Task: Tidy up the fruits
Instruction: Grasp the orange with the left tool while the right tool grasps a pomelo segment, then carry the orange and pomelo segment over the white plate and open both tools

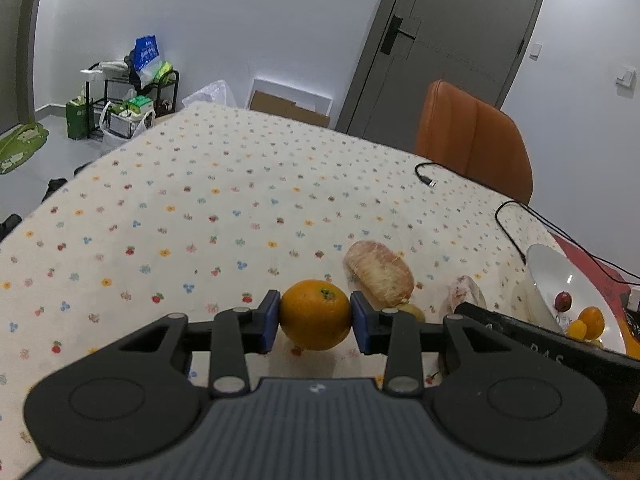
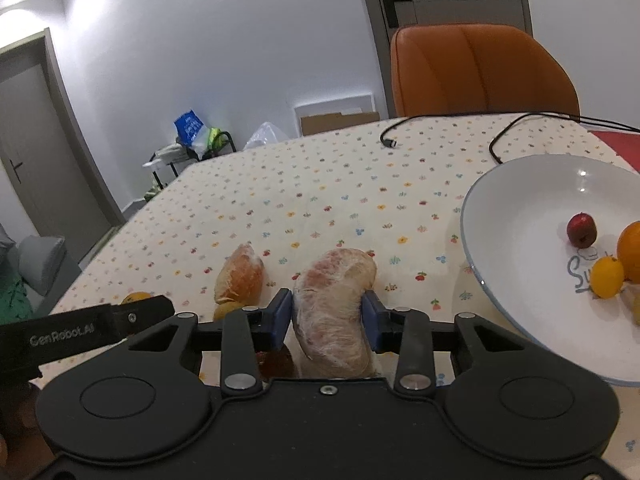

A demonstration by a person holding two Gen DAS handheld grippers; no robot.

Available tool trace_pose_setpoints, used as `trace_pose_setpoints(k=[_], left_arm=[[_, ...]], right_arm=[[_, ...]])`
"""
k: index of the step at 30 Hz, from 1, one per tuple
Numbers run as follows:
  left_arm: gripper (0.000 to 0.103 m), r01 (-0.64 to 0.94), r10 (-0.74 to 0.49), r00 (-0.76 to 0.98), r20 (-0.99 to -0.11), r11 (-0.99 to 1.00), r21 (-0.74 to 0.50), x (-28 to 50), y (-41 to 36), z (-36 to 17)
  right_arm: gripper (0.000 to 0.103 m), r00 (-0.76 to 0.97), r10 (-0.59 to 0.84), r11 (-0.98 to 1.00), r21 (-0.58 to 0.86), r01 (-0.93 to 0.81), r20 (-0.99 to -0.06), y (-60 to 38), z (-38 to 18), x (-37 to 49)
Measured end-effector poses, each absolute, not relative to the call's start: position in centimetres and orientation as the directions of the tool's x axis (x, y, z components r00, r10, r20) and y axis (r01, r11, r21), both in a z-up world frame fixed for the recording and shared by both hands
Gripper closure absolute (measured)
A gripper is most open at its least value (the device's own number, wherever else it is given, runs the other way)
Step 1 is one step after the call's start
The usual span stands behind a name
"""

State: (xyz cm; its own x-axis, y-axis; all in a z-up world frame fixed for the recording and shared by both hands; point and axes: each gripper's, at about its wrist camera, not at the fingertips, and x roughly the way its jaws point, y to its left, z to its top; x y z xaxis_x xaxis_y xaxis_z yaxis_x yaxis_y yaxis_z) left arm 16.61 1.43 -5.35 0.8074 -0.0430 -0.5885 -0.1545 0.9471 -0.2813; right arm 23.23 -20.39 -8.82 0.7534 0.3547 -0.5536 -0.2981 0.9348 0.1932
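Observation:
My left gripper is shut on an orange, held just above the flowered tablecloth. My right gripper is shut on a wrapped pomelo segment. A second wrapped segment lies on the cloth between the two grippers, with a small yellow-green fruit beside it. The white plate to the right holds a small red fruit, an orange and a small yellow fruit.
A black cable with a loose plug runs over the table's far right side. An orange chair stands behind the table. A red mat lies under the plate's far side. A dark brown object sits under my right gripper.

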Motion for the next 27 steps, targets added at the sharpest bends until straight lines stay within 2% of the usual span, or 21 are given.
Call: trace_pose_setpoints(k=[11, 27], left_arm=[[0.067, -0.103, -0.054, 0.842, -0.536, 0.961, -0.257, 16.0, -0.9, -2.7], [0.067, 0.001, -0.120, 0.845, -0.521, 0.975, -0.223, 16.0, -7.0, -1.8]], right_arm=[[0.067, 0.809, 0.350, 0.936, 0.206, -0.285, -0.472, -23.1, -6.3, 20.9], [0.067, 0.861, 0.251, 0.958, 0.240, -0.156, -0.442, -29.8, -6.4, 19.5]])
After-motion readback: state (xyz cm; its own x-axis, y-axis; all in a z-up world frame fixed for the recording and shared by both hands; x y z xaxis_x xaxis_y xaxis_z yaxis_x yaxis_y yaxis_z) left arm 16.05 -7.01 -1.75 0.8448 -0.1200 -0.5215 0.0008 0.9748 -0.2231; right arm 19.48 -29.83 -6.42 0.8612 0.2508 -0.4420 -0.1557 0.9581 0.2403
